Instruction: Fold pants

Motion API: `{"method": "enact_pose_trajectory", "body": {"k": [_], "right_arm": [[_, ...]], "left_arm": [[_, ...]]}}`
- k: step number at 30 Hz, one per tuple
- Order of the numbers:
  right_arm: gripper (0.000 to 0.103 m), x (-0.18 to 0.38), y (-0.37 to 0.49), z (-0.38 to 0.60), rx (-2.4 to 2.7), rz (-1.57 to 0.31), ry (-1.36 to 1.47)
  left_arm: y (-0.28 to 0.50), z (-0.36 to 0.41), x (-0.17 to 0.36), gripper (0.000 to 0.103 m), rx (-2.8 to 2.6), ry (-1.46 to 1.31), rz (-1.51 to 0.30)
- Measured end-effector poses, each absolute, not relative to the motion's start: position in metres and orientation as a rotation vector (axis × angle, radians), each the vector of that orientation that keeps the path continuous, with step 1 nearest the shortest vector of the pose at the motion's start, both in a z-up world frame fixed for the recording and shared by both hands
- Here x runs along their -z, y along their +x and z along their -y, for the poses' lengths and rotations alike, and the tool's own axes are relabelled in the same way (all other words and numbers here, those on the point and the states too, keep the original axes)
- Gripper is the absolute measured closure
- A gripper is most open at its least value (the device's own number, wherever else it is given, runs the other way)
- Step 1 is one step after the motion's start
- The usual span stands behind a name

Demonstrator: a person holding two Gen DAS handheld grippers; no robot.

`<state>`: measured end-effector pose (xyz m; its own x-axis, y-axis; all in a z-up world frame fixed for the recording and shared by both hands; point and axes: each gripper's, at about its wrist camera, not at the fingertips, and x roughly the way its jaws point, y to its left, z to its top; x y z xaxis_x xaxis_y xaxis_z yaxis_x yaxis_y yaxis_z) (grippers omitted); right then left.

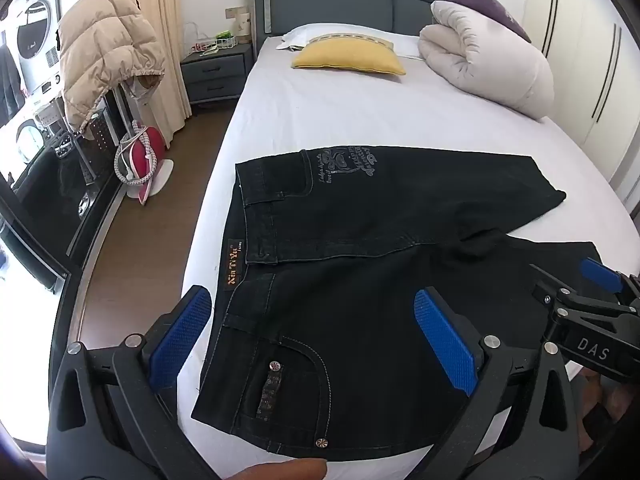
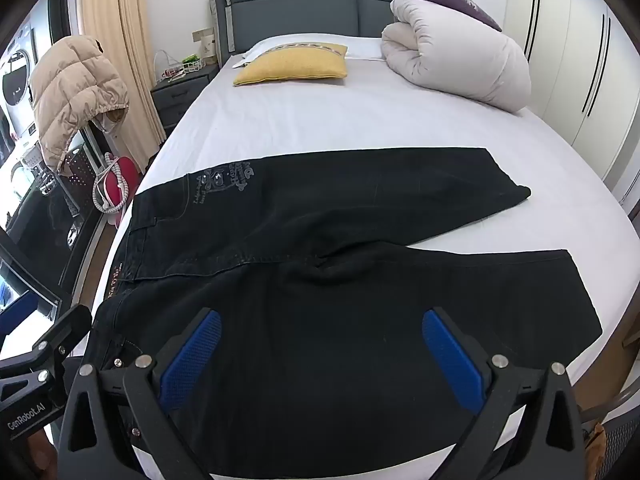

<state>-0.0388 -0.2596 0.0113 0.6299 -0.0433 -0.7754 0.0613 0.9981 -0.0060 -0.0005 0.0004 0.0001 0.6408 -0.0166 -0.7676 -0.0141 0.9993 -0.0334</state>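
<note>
My black jeans (image 1: 360, 264) lie flat on the white bed (image 1: 320, 116), in the lower half of both views. The waistband is at the left, by the bed's edge, and the two legs spread apart toward the right. A grey print sits on the far back pocket.

My left fingers (image 1: 312, 340) are spread wide, low in the left view, above the near pocket, with nothing between them. My right fingers (image 2: 320, 356) are spread wide too, low in the right view, above the near leg, holding nothing. I cannot tell if they touch the cloth.

A yellow pillow (image 1: 348, 58) lies near the top of the frame. A rolled white quilt (image 1: 488, 60) sits at the upper right. A beige puffy coat (image 1: 106, 52) hangs at the upper left.
</note>
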Motion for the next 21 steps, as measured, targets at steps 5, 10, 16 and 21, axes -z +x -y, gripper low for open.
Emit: {"method": "enact_pose_trajectory", "body": {"k": [5,10,16,21], "right_arm": [[0.0,-0.011,-0.039,0.26,0.057,-0.887,0.023],[0.0,-0.011,-0.039,0.26,0.06,-0.887,0.022],[0.0,-0.012,-0.039,0.261,0.06,-0.891,0.024],[0.0,-0.009,-0.041,0.259,0.06,-0.891,0.023]], "left_arm": [[-0.003,0.0,0.0,0.0,0.013,-0.04,-0.88],[-0.007,0.0,0.0,0.0,0.024,-0.037,-0.887],[0.0,-0.009,0.003,0.0,0.0,-0.041,-0.897],[0.004,-0.006,0.006,0.0,-0.009,-0.049,-0.899]]}}
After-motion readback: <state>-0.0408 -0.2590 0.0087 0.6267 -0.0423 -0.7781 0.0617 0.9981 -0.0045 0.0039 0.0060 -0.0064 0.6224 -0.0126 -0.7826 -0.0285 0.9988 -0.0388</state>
